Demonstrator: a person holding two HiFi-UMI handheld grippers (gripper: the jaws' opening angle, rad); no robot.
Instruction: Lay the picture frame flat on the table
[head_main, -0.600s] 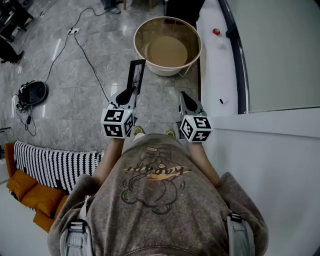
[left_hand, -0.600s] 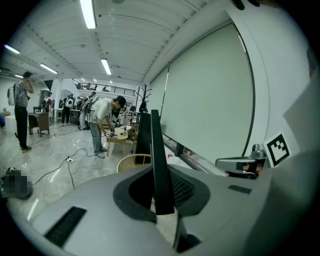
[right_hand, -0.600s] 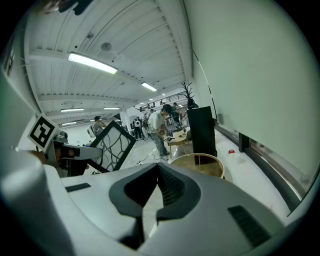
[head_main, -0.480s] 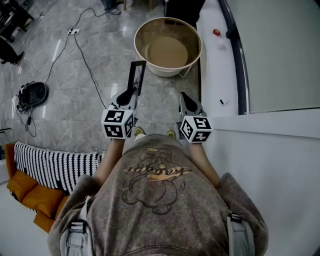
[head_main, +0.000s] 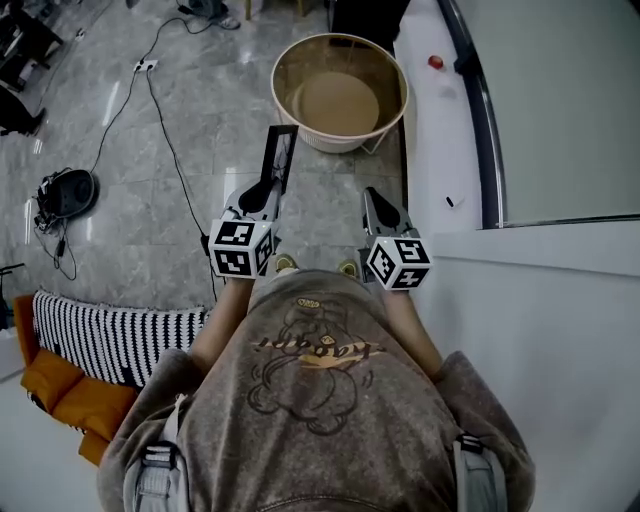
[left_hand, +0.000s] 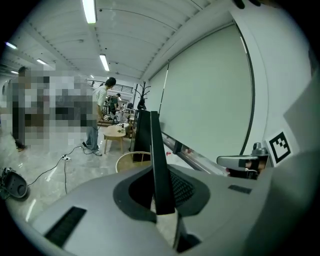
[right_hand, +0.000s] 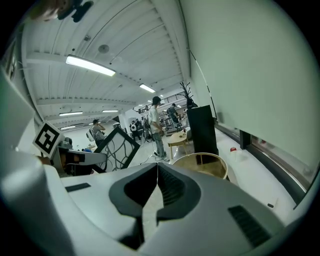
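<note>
So the left gripper was clamped on one edge of the picture frame. It held the frame upright and edge-on out in front of the person, over the floor and short of the round table. In the left gripper view the frame ran straight up out of the jaws, pinched between them. The right gripper was squeezed shut with nothing in it, just level with the left one and a bit apart.

My take: this was the carry-over step, frame not down yet. To do it well I'd get it over the table before tipping anything. Then roll the wrist until the face was level, lower it till it touched the top, and only then let go. It was a thin grip on one edge, so a quick swing could make it pivot in the jaws. The table looked to have a raised rim, so the frame had to clear that and land inside, not perched on it.
</note>
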